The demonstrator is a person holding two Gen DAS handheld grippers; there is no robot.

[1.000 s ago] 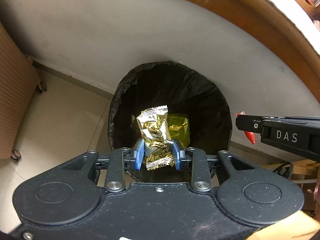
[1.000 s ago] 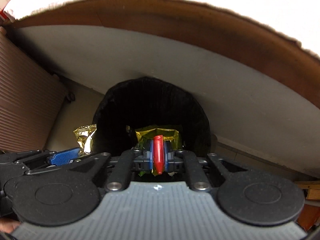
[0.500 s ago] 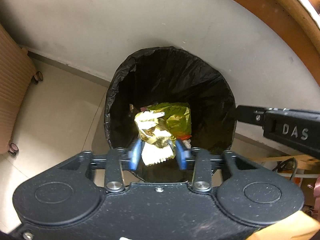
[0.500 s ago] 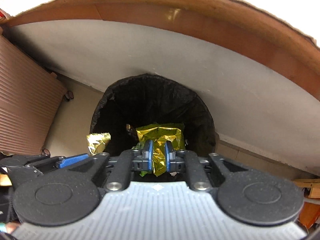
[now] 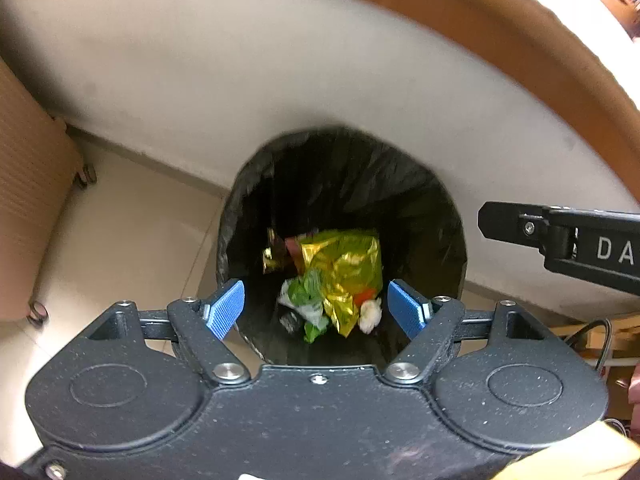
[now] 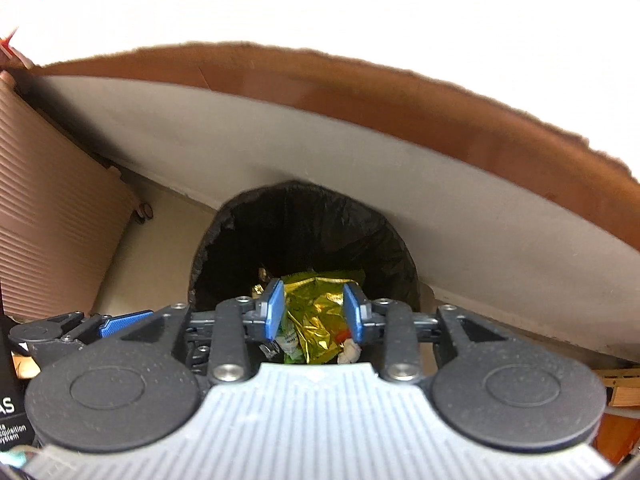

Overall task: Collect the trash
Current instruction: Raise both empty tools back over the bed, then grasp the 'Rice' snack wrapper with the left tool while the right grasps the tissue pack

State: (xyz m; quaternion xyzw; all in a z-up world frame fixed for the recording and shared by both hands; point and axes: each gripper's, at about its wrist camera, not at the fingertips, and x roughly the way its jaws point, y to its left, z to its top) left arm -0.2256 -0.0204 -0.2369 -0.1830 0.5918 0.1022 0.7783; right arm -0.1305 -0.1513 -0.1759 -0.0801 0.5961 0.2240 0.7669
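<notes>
A round bin with a black liner (image 5: 436,204) (image 6: 224,240) stands on the floor below both grippers. At its bottom lie a crumpled gold-green foil wrapper (image 5: 344,268) (image 6: 316,312), a small gold wrapper (image 5: 274,254), green scraps (image 5: 306,296) and a white wad (image 5: 370,314). My left gripper (image 5: 318,308) hangs open over the bin mouth, nothing between its blue pads (image 5: 226,308). My right gripper (image 6: 314,314) is open above the bin too, empty. In the left wrist view the right gripper's black body (image 5: 560,240) juts in from the right.
A ribbed brown suitcase on wheels (image 5: 28,216) (image 6: 52,220) stands to the left of the bin. A pale wall (image 5: 280,80) runs behind it, with a brown ledge (image 6: 360,92) above. Cables and wooden pieces (image 5: 600,332) lie to the right on the tiled floor (image 5: 128,232).
My left gripper opened and let the gold wrapper drop into the bin. My right gripper opened too, and its small red piece is gone from between the pads.
</notes>
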